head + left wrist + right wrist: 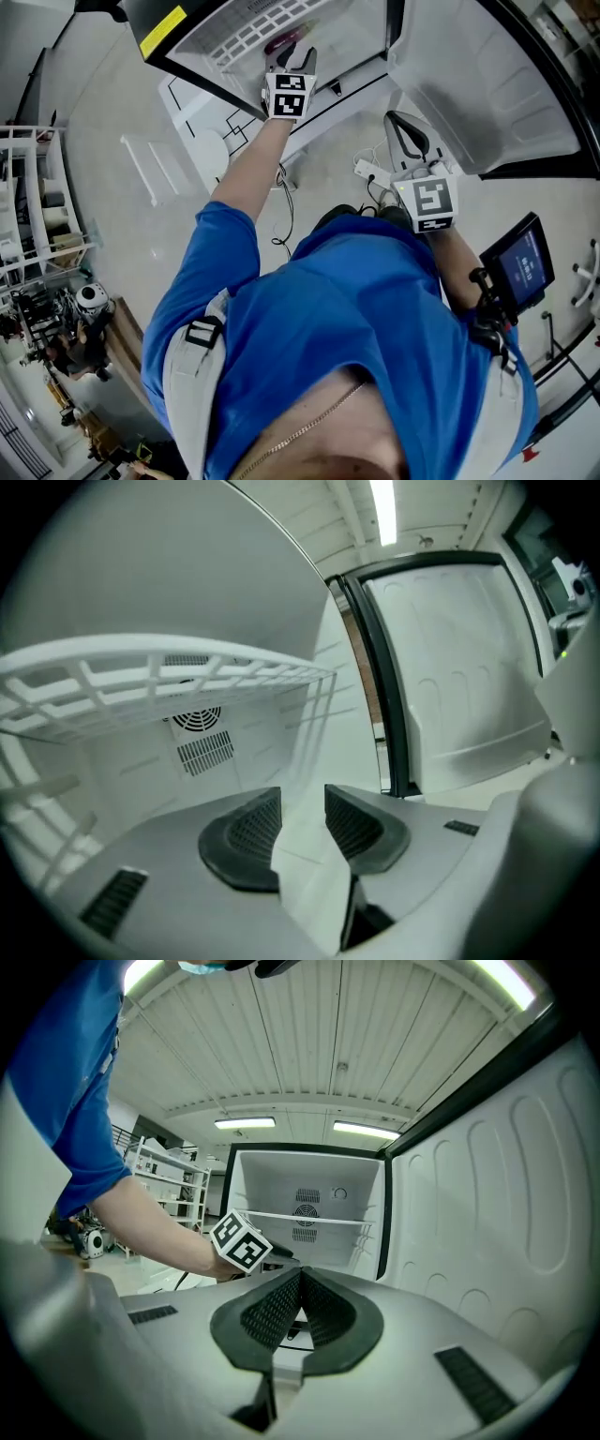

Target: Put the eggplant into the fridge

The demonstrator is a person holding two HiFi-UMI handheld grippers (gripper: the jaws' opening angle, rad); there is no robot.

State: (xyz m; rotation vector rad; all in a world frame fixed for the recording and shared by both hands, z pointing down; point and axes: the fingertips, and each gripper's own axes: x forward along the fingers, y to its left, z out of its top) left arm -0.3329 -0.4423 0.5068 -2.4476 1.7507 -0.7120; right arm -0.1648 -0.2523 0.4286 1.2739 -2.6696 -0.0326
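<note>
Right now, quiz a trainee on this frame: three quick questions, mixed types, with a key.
1. True or false: the right gripper is shut and empty.
2. Pick one. The left gripper has its jaws: A) apart, nothing between them; B) pressed together; C) clamped on an eggplant.
3. Fill in: the fridge door stands ____.
Key: 1 true; 2 A; 3 open.
</note>
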